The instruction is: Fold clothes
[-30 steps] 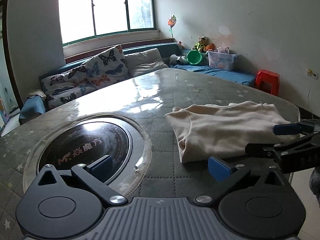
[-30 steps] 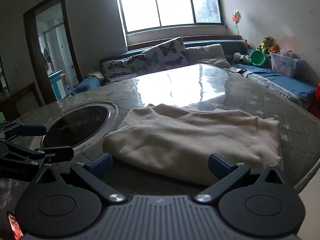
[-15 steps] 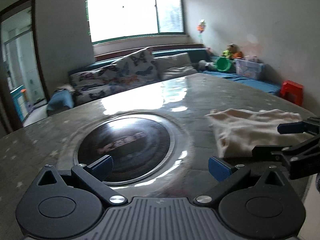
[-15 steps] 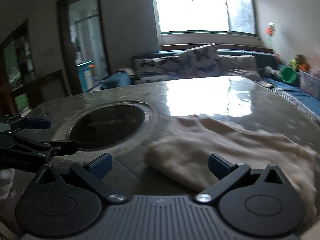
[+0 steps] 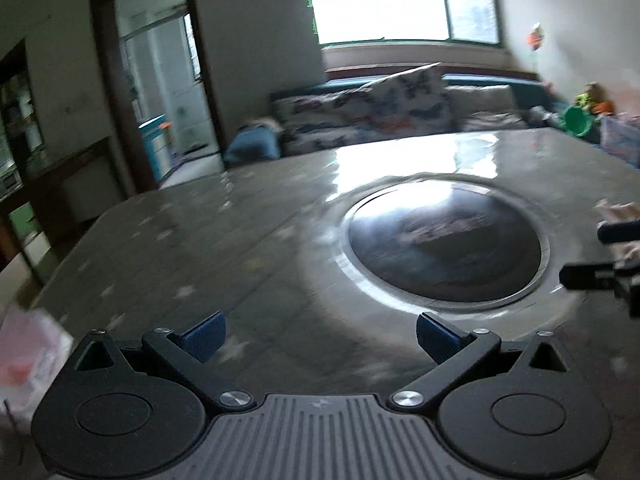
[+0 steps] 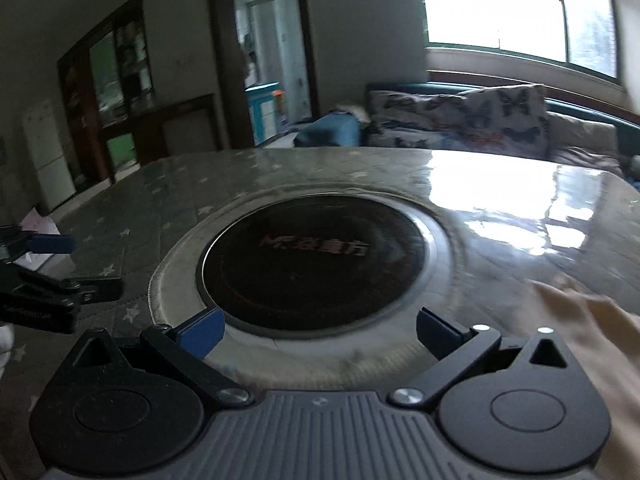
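Over the glossy star-print counter [image 5: 208, 240] both tools hover with jaws wide, gripping nothing: left tool [image 5: 318, 338] above bare surface, right tool [image 6: 318, 330] at the near rim of the round black cooktop [image 6: 312, 264]; the cream garment [image 6: 596, 340] lies at the right tool's right, beside that cooktop

Star-patterned table [image 6: 168, 204] — round black cooktop [image 6: 312, 264] inset, cream garment [image 6: 592, 332] lying beside.
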Demonstrator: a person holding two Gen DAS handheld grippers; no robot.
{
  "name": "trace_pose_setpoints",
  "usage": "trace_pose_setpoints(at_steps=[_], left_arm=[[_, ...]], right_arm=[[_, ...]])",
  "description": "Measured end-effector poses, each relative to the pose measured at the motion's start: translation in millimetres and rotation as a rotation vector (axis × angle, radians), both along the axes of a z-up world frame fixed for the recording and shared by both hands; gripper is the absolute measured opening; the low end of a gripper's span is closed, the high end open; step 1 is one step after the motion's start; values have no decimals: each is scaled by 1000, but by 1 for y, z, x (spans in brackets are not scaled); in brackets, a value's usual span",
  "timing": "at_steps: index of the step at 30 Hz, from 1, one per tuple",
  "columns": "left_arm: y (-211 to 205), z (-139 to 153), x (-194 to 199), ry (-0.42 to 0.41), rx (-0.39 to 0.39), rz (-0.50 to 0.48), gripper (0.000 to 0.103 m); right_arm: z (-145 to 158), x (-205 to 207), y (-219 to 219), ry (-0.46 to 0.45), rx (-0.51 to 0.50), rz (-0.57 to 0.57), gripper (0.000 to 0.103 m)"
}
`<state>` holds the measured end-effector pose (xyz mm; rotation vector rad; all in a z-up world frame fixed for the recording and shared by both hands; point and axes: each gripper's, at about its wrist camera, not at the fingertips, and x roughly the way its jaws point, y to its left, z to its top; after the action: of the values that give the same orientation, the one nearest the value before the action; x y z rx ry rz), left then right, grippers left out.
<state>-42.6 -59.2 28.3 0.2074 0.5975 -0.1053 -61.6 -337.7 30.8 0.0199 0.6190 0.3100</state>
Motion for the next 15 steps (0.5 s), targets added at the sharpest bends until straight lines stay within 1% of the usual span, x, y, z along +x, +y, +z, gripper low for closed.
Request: trace_pose_setpoints(at_steps=[4, 9, 15], left_arm=[[25, -5, -2, 15, 36, 57, 103], [47, -9, 0, 39, 58, 108, 103], [47, -25, 9, 45, 21, 148, 103]], right_arm=[[-11, 24, 17, 46, -14, 46, 103], [-22, 33, 32, 68, -42, 86, 103], [-26, 38, 38, 85, -43, 104, 103]])
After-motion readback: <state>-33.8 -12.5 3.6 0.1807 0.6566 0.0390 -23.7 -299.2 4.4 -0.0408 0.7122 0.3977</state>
